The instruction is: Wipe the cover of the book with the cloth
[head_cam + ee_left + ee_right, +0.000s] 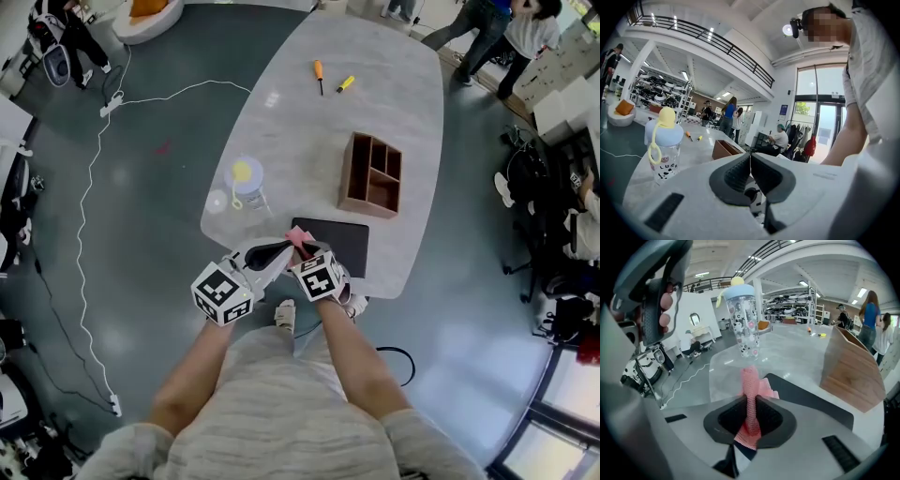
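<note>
A black book (339, 242) lies flat at the near edge of the grey table (291, 122); its dark cover (806, 397) shows ahead of the right jaws. My right gripper (302, 246) is shut on a pink cloth (751, 394), which sticks up between the jaws over the book's near-left corner. The cloth (298, 236) shows as a small pink tuft in the head view. My left gripper (281, 251) is shut with nothing in it, its tip pointing at the right gripper just off the table's edge. The left jaws (750, 165) meet in a thin line.
A brown wooden organiser (371, 174) stands behind the book. A clear cup with blue lid and yellow knob (246, 182) is on the left of the table. Two small screwdrivers (319, 75) lie at the far end. People stand beyond the table; a white cable (94, 187) runs across the floor.
</note>
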The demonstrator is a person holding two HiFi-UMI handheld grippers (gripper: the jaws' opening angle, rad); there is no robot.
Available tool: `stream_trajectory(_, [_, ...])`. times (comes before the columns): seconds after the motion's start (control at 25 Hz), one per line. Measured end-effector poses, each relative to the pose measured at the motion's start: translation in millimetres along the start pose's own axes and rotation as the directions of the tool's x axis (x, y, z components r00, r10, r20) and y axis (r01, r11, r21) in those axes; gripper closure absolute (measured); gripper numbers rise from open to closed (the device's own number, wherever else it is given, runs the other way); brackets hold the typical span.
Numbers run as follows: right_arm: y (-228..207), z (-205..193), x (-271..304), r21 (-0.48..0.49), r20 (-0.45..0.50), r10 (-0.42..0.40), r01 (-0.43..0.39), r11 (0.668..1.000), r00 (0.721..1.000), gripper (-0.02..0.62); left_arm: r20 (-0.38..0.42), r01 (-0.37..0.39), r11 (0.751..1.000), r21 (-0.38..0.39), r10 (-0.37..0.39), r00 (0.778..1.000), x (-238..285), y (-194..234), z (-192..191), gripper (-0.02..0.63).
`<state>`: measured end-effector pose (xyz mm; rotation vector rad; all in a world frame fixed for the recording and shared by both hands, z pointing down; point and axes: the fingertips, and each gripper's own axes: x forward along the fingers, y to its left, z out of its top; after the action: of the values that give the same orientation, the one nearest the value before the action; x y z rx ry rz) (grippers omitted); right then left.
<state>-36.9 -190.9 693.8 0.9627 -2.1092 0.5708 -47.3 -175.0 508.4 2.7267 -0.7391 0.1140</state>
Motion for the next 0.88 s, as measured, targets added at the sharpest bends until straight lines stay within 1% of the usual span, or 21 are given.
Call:
stream_trajectory(0.08, [10.9, 1.0, -2.7, 0.026, 0.021, 0.05, -0.051, 0.998, 0.999, 0.546, 0.003, 0.008, 1.0, 0.009, -0.008, 1.0, 1.8, -2.0, 3.3, 0.591])
stream_trajectory(0.2, [20.6, 5.2, -13.2, 0.057, 0.073, 0.093, -0.097, 0.994, 0.993, 0.546, 0.015, 0.016, 1.0, 0.019, -0.016, 1.0, 1.8, -4.6, 10.8, 0.591])
stream_trajectory(0.28, [22.7, 8.0, -24.9, 0.077, 0.112, 0.103, -0.112, 0.991, 0.988, 0.546, 0.024, 0.02, 1.0, 0.024, -0.02, 0.999, 1.8, -5.9, 16.0, 0.591])
stream_trajectory(0.4, [19.5, 13.9, -46.9, 0.099, 0.181, 0.098, -0.117, 0.988, 0.979, 0.546, 0.042, 0.023, 0.999, 0.032, -0.024, 0.999, 2.3, -7.7, 24.2, 0.591])
stream_trajectory(0.52, [9.3, 22.0, -75.4, 0.115, 0.254, 0.063, -0.095, 0.989, 0.965, 0.546, 0.059, 0.036, 0.998, 0.05, -0.039, 0.997, 2.2, -13.1, 34.7, 0.591])
stream_trajectory(0.68, [-12.1, 30.2, -121.4, 0.125, 0.335, -0.012, -0.031, 0.992, 0.942, 0.546, 0.072, 0.059, 0.996, 0.068, -0.063, 0.995, 0.8, -22.8, 47.5, 0.591])
stream_trajectory(0.88, [-39.4, 38.5, -179.2, 0.184, 0.431, -0.126, 0.049, 0.982, 0.893, 0.546, 0.069, 0.068, 0.989, 0.135, -0.077, 0.995, -6.4, -28.8, 61.7, 0.59])
